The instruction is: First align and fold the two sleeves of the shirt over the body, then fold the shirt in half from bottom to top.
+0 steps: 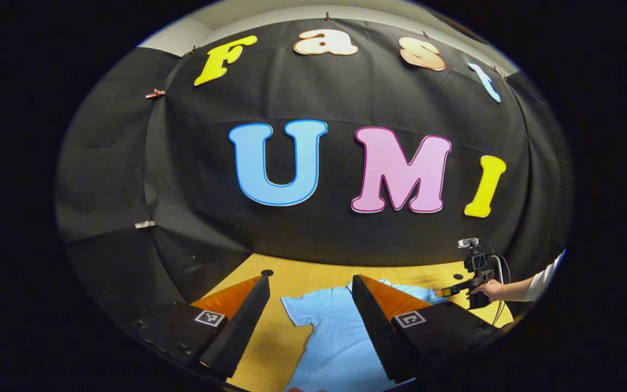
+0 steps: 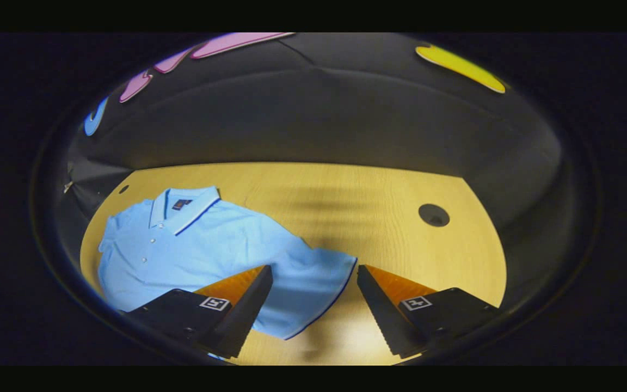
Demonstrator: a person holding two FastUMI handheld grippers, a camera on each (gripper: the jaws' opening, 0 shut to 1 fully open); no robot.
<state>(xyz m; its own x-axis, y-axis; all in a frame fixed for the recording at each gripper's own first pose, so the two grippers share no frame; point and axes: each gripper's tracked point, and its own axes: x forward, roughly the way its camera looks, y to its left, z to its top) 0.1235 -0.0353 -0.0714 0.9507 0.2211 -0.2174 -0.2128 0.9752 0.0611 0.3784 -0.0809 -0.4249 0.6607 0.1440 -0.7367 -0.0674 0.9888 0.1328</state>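
— So, where is the shirt (image 2: 210,245) lying for you?

— Flat on the wooden bench (image 2: 346,201), collar (image 2: 185,207) toward the black cloth wall (image 2: 319,114), buttons up. Neither sleeve is folded over the body yet. In your right gripper view, the sleeve (image 2: 313,288) nearest you spreads out from the body, its dark-trimmed hem just beside your right gripper (image 2: 313,305).

— And the fingers there?

— Spread wide, hovering above that sleeve, holding nothing.

— The other one?

— In your left gripper view, your left gripper (image 1: 311,321) is also spread wide and empty, above the shirt's opposite sleeve (image 1: 302,307). Past the shirt, your hand (image 1: 492,289) holds the right gripper over the far sleeve.

— Anything else near the shirt?

— A dark round hole (image 2: 434,215) in the bench, well apart from the shirt.
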